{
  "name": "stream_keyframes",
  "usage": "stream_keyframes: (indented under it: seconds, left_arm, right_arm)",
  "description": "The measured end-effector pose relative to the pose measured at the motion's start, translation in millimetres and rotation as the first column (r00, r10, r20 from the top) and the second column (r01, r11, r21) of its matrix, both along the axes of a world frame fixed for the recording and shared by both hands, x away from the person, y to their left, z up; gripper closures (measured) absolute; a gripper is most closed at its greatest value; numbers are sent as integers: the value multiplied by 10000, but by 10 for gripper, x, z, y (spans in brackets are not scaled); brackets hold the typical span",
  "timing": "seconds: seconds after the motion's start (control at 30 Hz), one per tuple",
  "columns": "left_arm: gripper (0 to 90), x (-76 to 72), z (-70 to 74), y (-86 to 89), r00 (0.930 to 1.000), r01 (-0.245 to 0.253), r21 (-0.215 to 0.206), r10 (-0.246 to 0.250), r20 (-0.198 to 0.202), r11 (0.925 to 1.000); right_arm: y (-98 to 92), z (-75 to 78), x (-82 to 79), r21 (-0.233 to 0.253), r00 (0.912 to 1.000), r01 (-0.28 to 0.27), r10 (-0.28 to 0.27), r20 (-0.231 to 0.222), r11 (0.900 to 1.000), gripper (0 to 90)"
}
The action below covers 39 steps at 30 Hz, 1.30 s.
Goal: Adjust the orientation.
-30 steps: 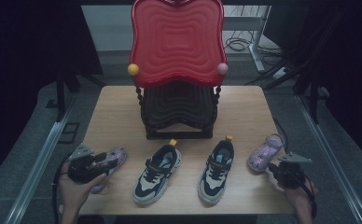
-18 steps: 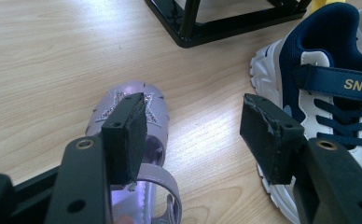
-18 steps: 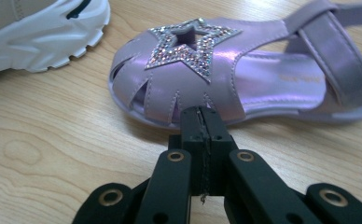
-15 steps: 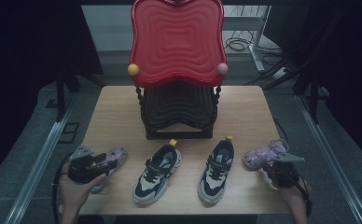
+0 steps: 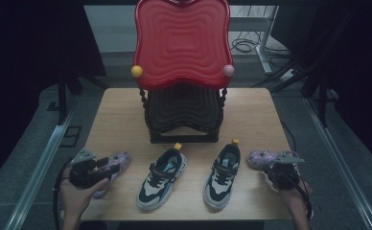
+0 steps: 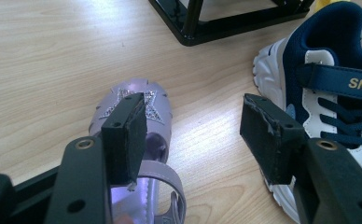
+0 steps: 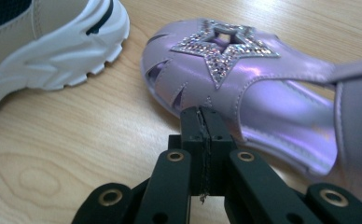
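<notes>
I see my left gripper (image 6: 193, 135) with its jaws spread wide, released, over the toe of the left purple sandal (image 6: 137, 140), which lies near the front left corner of the worktop (image 5: 122, 110). My right gripper (image 7: 201, 126) is clenched, both jaws pressed together with nothing between, and its tip is against the side of the right purple sandal (image 7: 244, 88), which lies at the front right edge. Two dark blue and white sneakers (image 5: 162, 177) stand between the sandals, in front of a black rack (image 5: 184, 115) with a red tray (image 5: 181, 40).
</notes>
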State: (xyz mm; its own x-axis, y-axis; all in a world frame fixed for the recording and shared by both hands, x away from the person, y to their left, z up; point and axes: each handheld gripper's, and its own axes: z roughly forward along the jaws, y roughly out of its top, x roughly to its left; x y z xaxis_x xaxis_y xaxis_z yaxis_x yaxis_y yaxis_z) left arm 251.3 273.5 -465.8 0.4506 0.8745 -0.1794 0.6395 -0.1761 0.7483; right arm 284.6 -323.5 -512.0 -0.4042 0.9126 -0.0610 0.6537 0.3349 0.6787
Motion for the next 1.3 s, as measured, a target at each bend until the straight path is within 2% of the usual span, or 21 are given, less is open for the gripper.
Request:
stream_keyframes:
  seconds: [0.23,0.6,0.97,1.1,1.3]
  left_arm:
    - [414,-5,-1,6,10000,-24,8,24,-6,10000]
    - [413,0,-9,3,10000,-13,30,13,-45,10000]
    - [413,5,-19,8,10000,-12,31,12,-71,10000]
    - [413,6,-20,2,10000,6,35,-6,-78,10000]
    - [413,5,-22,9,10000,-8,40,8,-83,10000]
  right_arm:
    - [170,17,86,-297,10000,-86,86,13,9995,892]
    - [331,33,220,-559,9990,372,-357,278,9977,892]
    - [421,6,289,-790,9941,962,-918,584,9922,893]
    - [463,-4,317,-1121,9924,1055,-975,744,9881,893]
    - [473,-9,325,-1094,9925,1050,-973,737,9884,884]
